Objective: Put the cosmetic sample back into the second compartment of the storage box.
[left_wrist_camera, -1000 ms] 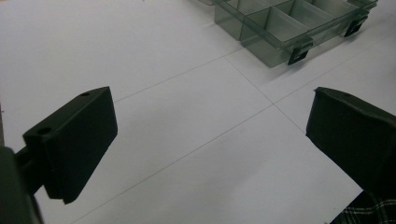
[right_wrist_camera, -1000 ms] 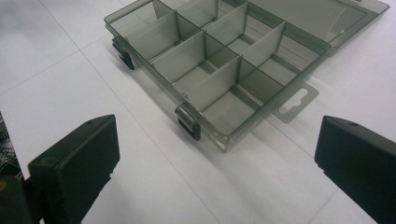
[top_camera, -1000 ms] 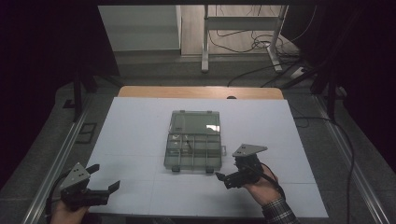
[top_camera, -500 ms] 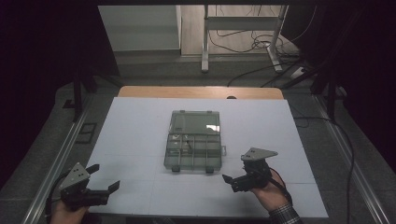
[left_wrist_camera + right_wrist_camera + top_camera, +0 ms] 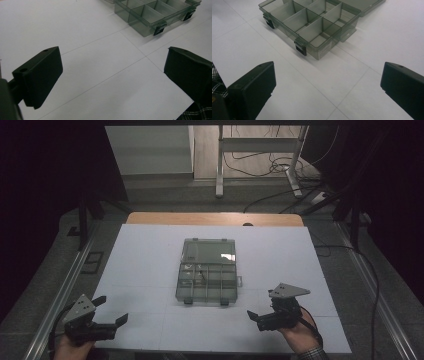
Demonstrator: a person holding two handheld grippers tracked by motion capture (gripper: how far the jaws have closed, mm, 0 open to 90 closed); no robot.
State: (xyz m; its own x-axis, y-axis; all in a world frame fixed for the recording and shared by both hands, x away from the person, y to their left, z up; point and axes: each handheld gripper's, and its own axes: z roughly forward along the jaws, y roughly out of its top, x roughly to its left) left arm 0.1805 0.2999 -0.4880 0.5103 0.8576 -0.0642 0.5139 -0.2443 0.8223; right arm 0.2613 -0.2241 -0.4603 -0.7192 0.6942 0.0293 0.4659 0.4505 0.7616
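Note:
A smoky clear plastic compartment box (image 5: 206,282) lies open in the middle of the white table (image 5: 145,260), its lid (image 5: 209,251) folded flat away from me. Two black latches hang at its near edge. In the right gripper view the box's (image 5: 312,22) near compartments look empty. My left gripper (image 5: 114,309) sits open at the table's near left corner, and the box (image 5: 150,17) lies far ahead of its spread jaws (image 5: 112,72). Near the front right, my right gripper (image 5: 260,306) is also open, with bare table between its jaws (image 5: 328,82).
A wooden strip (image 5: 215,218) runs along the table's far edge. Metal rails (image 5: 60,295) flank the table on both sides. Beyond the table are a desk frame (image 5: 220,165) and loose cables (image 5: 265,170) on the floor.
My right gripper has drawn back toward me and to the right, away from the box's near edge. The left gripper and the box have stayed put.

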